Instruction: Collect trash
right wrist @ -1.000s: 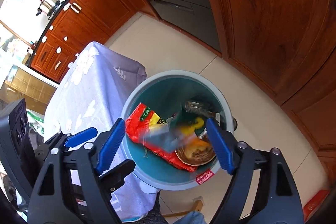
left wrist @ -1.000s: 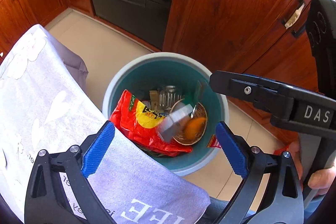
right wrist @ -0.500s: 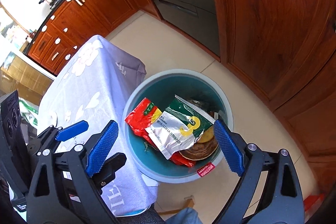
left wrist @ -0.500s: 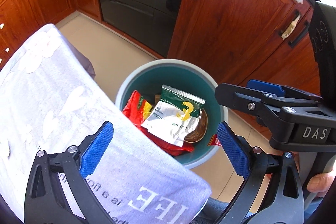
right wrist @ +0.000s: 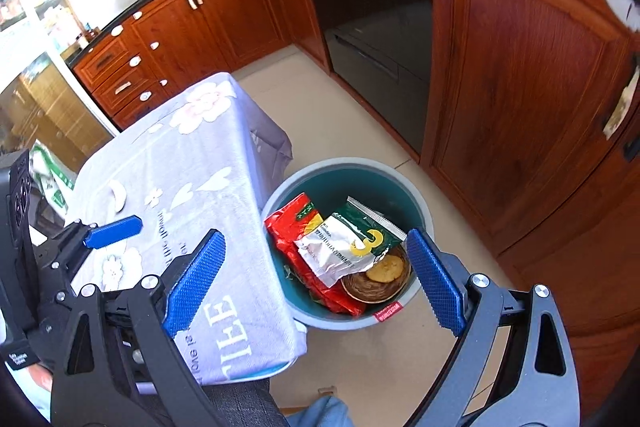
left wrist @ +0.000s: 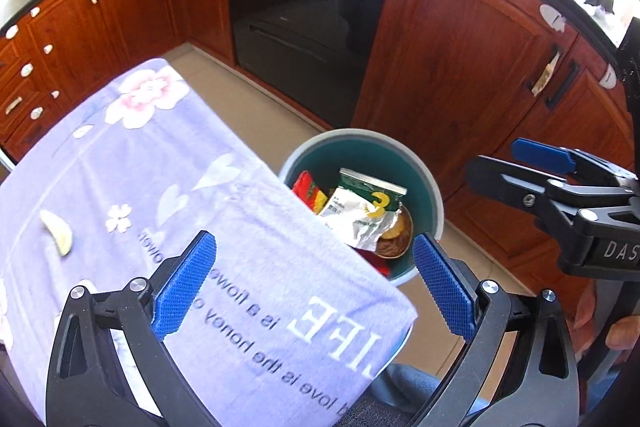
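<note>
The left gripper (left wrist: 314, 285) stood wide open with nothing between its blue pads (left wrist: 185, 285); it hung above the cloth-covered table (left wrist: 120, 163). The right gripper (right wrist: 316, 281) was equally wide and empty, over the table edge and the trash bin (right wrist: 420, 197) on the floor just beside the table.

In the bin, a green-and-white wrapper (right wrist: 346, 241) lay on top of a red packet (right wrist: 292, 227) and partly over a brown bowl (right wrist: 360, 289) holding what appeared to be a cracker. Items beneath were hidden. The table edge cut off the bin's near side in the left view. A pale curved scrap (left wrist: 58, 233) lay on the cloth, possibly a peel.
</note>
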`<state>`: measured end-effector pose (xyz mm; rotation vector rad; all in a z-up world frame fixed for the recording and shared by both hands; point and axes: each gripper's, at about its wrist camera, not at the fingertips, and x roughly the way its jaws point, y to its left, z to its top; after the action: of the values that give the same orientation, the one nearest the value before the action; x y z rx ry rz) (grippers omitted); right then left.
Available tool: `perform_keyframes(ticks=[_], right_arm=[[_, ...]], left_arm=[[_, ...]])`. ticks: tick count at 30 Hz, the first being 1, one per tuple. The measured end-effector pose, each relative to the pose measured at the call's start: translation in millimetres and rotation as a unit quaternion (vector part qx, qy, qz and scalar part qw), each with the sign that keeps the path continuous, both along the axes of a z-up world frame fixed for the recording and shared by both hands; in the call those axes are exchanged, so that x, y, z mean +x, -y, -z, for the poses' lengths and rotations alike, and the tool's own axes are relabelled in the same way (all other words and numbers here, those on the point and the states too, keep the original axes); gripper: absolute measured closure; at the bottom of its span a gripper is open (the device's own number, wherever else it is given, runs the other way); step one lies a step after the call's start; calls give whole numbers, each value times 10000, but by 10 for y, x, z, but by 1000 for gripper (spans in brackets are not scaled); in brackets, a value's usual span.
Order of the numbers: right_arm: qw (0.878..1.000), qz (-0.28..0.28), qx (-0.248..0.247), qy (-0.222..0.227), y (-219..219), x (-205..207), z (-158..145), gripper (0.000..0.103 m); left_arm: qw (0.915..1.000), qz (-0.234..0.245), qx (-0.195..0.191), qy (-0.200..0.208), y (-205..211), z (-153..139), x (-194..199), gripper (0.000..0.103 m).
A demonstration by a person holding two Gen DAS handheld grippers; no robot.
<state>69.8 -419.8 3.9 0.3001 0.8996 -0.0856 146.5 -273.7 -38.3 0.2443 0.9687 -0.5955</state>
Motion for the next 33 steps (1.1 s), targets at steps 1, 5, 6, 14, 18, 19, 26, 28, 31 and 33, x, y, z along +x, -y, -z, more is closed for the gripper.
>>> perform_keyframes(ticks=[1, 5, 6, 14, 18, 19, 26, 28, 31, 33], right_arm=[[10000, -30, -55, 31, -27, -23, -40, 15], [9992, -177, -339, 109, -146, -154, -143, 7], [9987, -225, -457, 98, -180, -183, -165, 7], [9939, -440, -996, -157, -351, -411, -229, 7], [9915, -415, -1211, -246, -390, -513, -182, 6], [9911, -419, -1232, -265, -396, -533, -167, 6], [9906, -376, -1266, -353, -401, -633, -34, 6], [9909, -378, -1232, -391, -405, -650, 13, 6], [9904, -413, -1230, -473, -417, -654, 88, 6], [9902, -444, -1205, -550, -413, -641, 138, 6]], left_arm=[[10000, -72, 9, 65, -61, -30, -31, 4], [9989, -406, -89, 214, -324, -171, -122, 4], [9985, -469, -141, 239, -383, -202, -143, 4], [9944, -906, -274, 475, -720, -382, -325, 4], [9939, -960, -245, 484, -755, -361, -385, 4], [9939, -963, -214, 492, -753, -347, -400, 4], [9936, -1009, -77, 493, -731, -238, -487, 4], [9937, -1015, -64, 472, -718, -197, -506, 4], [9942, -987, 5, 432, -677, -124, -524, 4], [9943, -985, 42, 396, -649, -82, -521, 4]])
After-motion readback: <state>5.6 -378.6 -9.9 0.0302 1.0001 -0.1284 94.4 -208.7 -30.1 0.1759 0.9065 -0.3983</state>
